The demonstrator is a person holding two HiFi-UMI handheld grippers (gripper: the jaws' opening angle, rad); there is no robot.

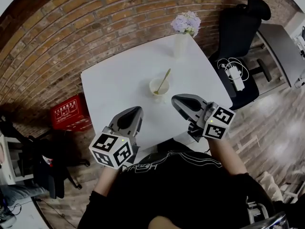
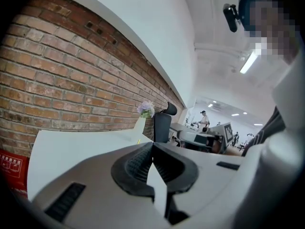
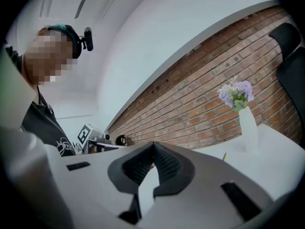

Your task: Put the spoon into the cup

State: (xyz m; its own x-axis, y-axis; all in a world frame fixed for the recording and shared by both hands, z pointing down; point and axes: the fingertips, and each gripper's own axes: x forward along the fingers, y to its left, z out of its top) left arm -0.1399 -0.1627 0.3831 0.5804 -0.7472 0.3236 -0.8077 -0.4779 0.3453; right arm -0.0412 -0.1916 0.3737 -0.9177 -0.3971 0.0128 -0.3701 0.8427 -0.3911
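A white cup (image 1: 157,87) stands near the middle of the white table (image 1: 114,80), and a gold spoon (image 1: 164,79) leans in it with its handle pointing up to the right. My left gripper (image 1: 137,110) hovers at the table's near edge, left of the cup, jaws shut and empty (image 2: 151,144). My right gripper (image 1: 175,99) hangs just right of the cup and nearer to me, also shut with nothing between its jaws (image 3: 153,145). In both gripper views the cup is hidden behind the gripper body; only a yellow handle tip (image 3: 224,155) peeks over it.
A white vase of lilac flowers (image 1: 183,32) stands at the table's far corner. A black office chair (image 1: 240,46) with a white adapter and cable (image 1: 234,73) sits to the right. A red crate (image 1: 70,112) lies on the floor left, by the brick wall (image 1: 71,27).
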